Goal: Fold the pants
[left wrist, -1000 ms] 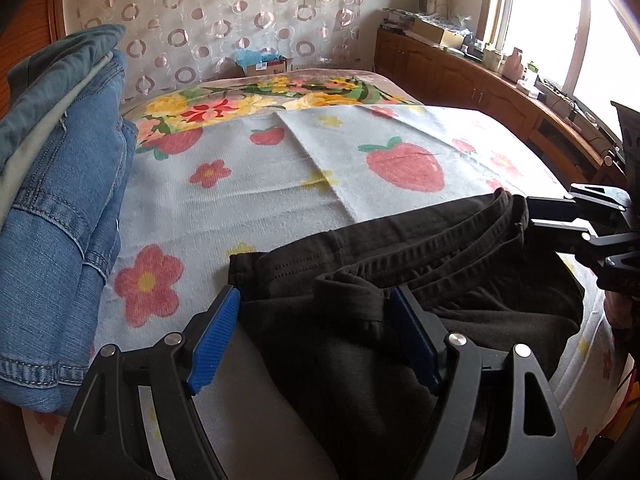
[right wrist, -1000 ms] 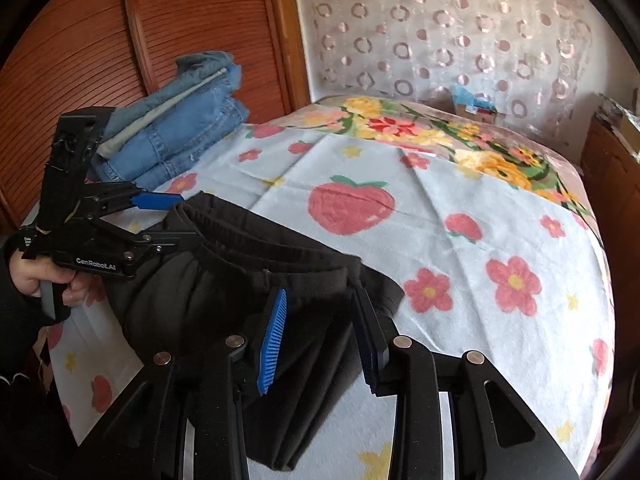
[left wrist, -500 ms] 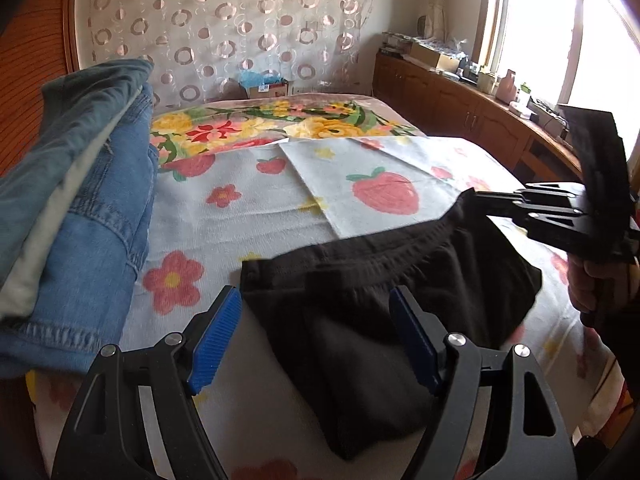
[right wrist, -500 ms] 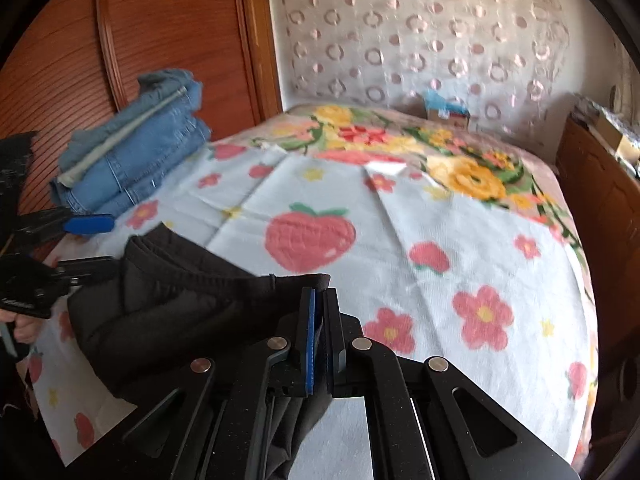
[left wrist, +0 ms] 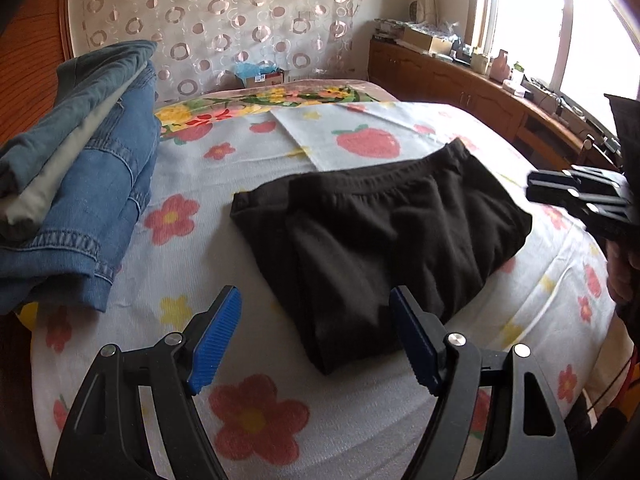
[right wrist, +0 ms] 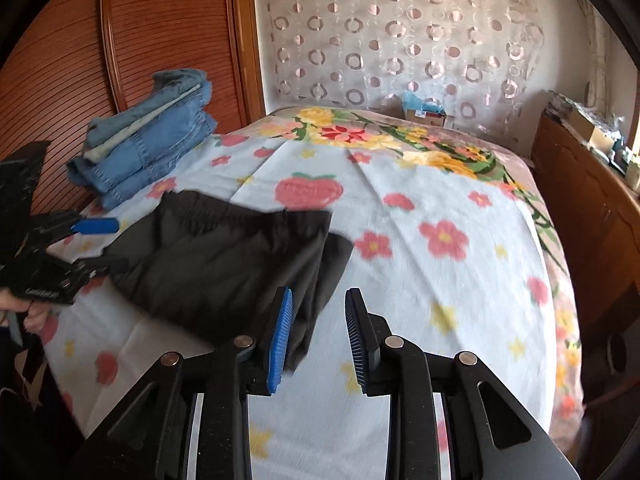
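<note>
Floral bed point(left wrist: 360, 420), near edge: black pants point(left wrist: 380, 232) folded into a compact bundle, seemingly near done, perhaps one tidy-up left. Beside them toward the left edge, stacked jeans point(left wrist: 88, 184). Left hand-held gripper point(left wrist: 316, 336) spread, holding nothing; right hand-held gripper point(right wrist: 318, 336) parted, empty, just beside the cloth.

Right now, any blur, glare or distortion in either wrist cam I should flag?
Left wrist view: the window is blown out white at upper right; the black pants and jeans stack are sharp; the right gripper is slightly smeared. Right wrist view: motion blur over the bedspread and pants edge; no glare. Both views: strong fisheye curvature with dark corners.
</note>
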{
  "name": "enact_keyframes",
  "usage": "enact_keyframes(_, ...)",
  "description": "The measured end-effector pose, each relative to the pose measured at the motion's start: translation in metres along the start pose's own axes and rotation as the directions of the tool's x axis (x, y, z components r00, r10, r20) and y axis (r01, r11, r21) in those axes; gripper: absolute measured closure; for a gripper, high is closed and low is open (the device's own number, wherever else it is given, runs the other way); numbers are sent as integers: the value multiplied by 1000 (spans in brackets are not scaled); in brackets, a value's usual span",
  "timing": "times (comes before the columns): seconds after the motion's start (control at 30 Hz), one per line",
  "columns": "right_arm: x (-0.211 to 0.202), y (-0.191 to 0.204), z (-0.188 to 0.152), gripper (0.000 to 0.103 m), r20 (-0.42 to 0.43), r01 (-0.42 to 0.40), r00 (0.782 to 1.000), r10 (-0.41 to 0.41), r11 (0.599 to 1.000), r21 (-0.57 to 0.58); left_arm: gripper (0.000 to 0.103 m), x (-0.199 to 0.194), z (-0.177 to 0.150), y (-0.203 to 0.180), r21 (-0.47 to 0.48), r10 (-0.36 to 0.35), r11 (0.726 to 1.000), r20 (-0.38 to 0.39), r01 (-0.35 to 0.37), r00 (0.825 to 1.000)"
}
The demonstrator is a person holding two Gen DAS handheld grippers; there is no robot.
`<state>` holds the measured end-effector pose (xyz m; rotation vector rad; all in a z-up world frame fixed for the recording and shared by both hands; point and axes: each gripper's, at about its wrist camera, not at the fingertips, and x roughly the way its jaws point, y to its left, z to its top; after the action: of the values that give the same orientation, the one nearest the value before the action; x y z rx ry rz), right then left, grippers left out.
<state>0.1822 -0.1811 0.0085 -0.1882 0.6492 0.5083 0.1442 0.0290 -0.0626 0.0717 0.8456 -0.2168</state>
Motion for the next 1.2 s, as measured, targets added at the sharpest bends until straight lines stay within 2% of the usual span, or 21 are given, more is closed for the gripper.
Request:
enact_keyframes(0.23,-6,12,-23,75,-28,-16,999,16,1000,15,25,10,-4,3,-9,3,1000,-19,-3,1000)
enact_keyframes(0.4,5,12,-22,75,-69,-23,997,25,999,27,25,14,-4,5,-29,-12,1000,-22,11,1000)
enact_keyframes(0.43,5,12,-22,79,-68,-29,997,31,999,27,25,14,-5,6,-33,-15,999,-23,15,1000)
enact_keyframes(0.47,3,11,-21,93,-68,-35,997,37,999,29,25,14,-4,6,-35,-18,999,-25,17,1000)
enact_keyframes(0.53,2,7,-20,99,-67,-49,996,51,998,37,25,15,-4,7,-43,-28,999,-29,27,999)
enact_keyframes(0.67,-11,-11,-20,101,-34,7,999,-5,998,62,25,15,-4,7,-43,-25,999,-25,24,999)
enact_keyframes(0.73,-15,-20,-23,101,-34,-5,999,9,995,100,25,16,-4,7,-37,-19,999,-22,19,1000)
enact_keyframes(0.83,-16,-16,-26,103,-35,58,998,-55,995,81,25,17,-3,10,-47,-27,999,-24,25,999)
enact_keyframes(0.93,-21,-23,-26,103,-31,63,998,-60,991,115,25,17,-4,10,-46,-25,999,-23,24,999)
enact_keyframes(1.2,-32,-15,-19,103,22,-2,1000,-1,993,120,25,16,-5,9,-48,-25,999,-21,24,999)
